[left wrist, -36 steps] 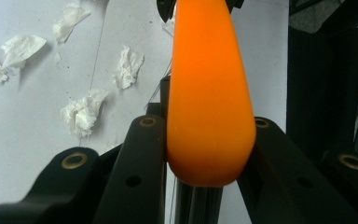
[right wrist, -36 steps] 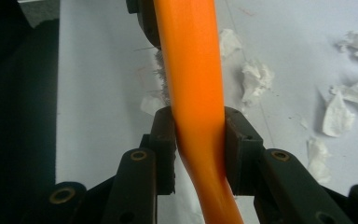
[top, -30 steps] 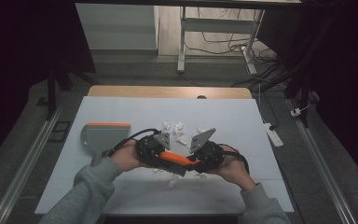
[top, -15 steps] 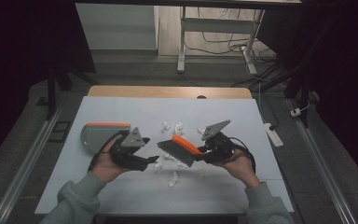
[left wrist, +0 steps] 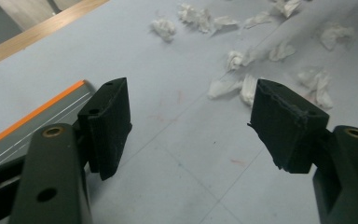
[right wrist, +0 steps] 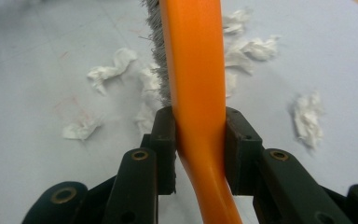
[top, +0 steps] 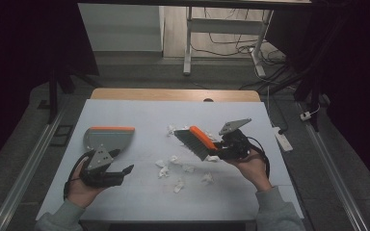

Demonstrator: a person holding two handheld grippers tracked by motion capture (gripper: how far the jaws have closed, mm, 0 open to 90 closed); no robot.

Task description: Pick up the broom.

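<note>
1. Brush (top: 196, 141), orange handle w/ grey bristles, held up off the table (top: 139, 110), just right of the paper scraps (top: 173, 161) & tilted toward them.
2. Right gripper (right wrist: 199, 140) pinches the brush handle, pads tight on both sides.
3. Left gripper (top: 120, 171) well left of the scraps, jaws have just been opening, now spread, nothing btwn them.
4. Dustpan (top: 107, 138) lies flat just beyond the left gripper, left of the scraps.

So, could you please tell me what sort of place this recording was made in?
Probably a lab or workshop set up for recording, not a home: a white-topped table on a grey floor, loose cables by a metal stand, a power strip, and dark surroundings.
</note>
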